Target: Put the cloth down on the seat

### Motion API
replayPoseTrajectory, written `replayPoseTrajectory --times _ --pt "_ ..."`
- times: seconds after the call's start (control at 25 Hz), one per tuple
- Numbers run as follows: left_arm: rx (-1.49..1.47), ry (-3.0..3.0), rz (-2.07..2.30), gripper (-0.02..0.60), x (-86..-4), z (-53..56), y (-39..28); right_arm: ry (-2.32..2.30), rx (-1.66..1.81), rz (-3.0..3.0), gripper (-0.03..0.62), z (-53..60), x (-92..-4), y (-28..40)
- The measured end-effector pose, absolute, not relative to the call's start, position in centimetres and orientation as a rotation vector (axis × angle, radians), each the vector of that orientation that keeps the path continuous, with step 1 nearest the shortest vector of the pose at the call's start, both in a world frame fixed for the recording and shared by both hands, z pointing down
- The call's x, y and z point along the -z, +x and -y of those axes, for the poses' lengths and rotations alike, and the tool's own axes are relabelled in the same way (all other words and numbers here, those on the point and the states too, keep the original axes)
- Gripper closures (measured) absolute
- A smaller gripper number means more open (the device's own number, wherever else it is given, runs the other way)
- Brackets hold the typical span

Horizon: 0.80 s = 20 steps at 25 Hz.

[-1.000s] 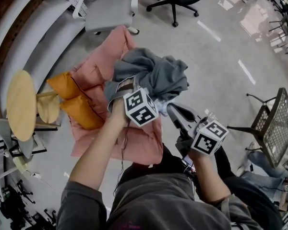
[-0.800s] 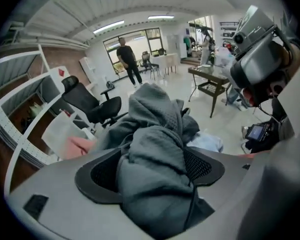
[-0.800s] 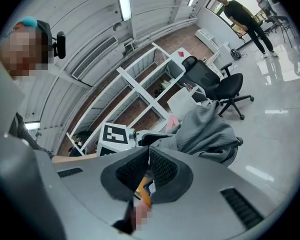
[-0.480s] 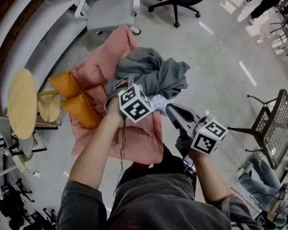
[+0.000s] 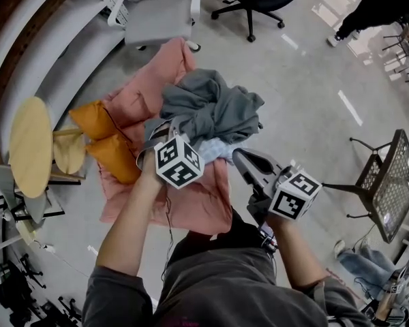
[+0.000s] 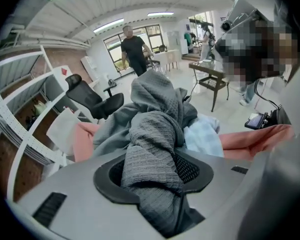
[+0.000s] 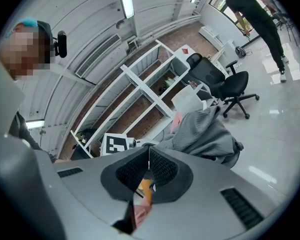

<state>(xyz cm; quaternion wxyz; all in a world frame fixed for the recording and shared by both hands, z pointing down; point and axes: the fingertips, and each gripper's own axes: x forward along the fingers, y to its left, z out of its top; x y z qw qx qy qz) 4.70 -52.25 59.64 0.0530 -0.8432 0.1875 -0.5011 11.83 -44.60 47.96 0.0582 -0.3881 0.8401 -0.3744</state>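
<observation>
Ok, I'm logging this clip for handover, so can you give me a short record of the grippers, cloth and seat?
left gripper: shut on the grey cloth; its jaws have just been closing
right gripper: shut, nothing between its jaws
grey cloth: bunched up over the pink seat
pink seat: two orange pillows at its left side in the head view

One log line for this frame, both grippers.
left gripper: jaws just closed on grey cloth, heaped over pink seat | right gripper: shut, empty

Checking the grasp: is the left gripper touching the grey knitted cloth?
Touching. The left gripper view shows the left gripper, its jaws having just closed further, pinching a fold of the grey knitted cloth between them.
</observation>
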Motion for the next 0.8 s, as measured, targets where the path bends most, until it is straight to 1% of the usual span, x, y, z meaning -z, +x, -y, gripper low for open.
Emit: replayPoseTrajectory --times 0.08,0.28,0.32,0.44,0.8 --pt "1.522 -2.620 -0.586 0.363 -60.7 52.2 4.6 -1.170 1.146 -2.552 0.579 44.3 -48.3 11.5" --pt "1.431 -2.760 -0.622 0.248 -60.0 53.0 5.6 -1.174 1.157 -2.561 0.579 44.1 -48.5 11.3" --pt "1.413 -2.768 -0.631 0.238 -59.6 53.0 5.5 -1.176 1.153 -2.563 0.579 44.2 -48.3 11.3" --pt "1.366 -2.767 -0.659 0.225 -58.3 52.9 5.1 -1.183 1.137 -2.568 0.579 44.2 -47.7 11.2" --pt "1.307 -2.717 -0.664 0.225 -55.0 51.9 4.8 -1.173 1.094 -2.595 0.579 43.5 -46.0 9.7"
